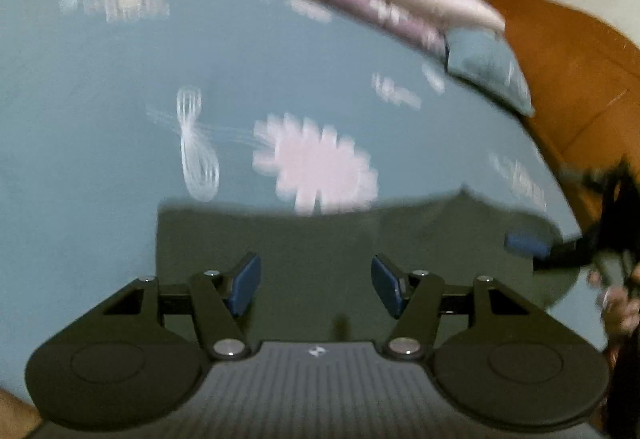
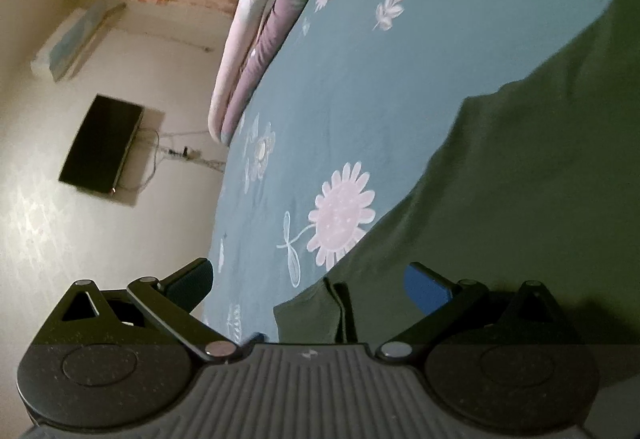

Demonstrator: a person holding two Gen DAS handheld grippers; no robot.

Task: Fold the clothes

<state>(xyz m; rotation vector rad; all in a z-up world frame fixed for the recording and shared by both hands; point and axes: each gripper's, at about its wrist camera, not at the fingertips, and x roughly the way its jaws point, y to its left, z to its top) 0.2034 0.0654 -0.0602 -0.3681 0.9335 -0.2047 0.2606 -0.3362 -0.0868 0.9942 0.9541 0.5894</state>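
Left gripper [image 1: 316, 285] is level, jaws wide apart, nothing between its blue pads [image 1: 246, 281]. Right gripper [image 2: 310, 289] is rolled sideways, jaws wide too.

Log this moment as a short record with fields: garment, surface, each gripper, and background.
garment: dark green garment lying spread on the bed, one folded edge near the right gripper
surface: teal bedsheet with pale flower print
left gripper: left gripper open, over the garment, holding nothing
right gripper: right gripper open, at the garment's edge
bedding: pink and purple folded quilt along the far side of the bed
background: wall-mounted TV
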